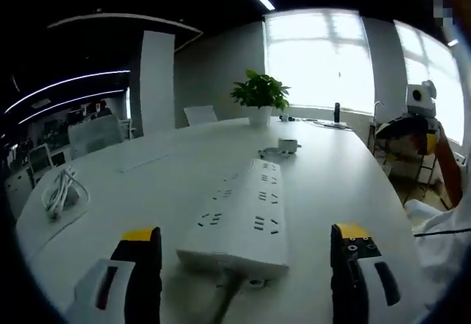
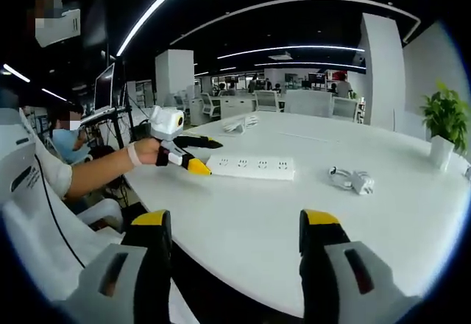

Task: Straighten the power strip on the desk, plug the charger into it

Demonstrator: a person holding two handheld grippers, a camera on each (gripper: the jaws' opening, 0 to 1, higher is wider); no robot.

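The left gripper [image 1: 246, 265] stands wide open and empty. Its black, yellow-tipped jaws flank the near end of the power strip [image 1: 244, 217], touching nothing. The strip is a long white plastic slab with rows of sockets, lying flat on the smooth white desk [image 1: 338, 184]; its cable leaves at the near end and is cut off. The charger [image 1: 285, 147], small and white, lies beyond the strip's far end, its detail indistinct. The right gripper [image 2: 235, 243] hangs open over the desk edge, empty, well short of the strip.
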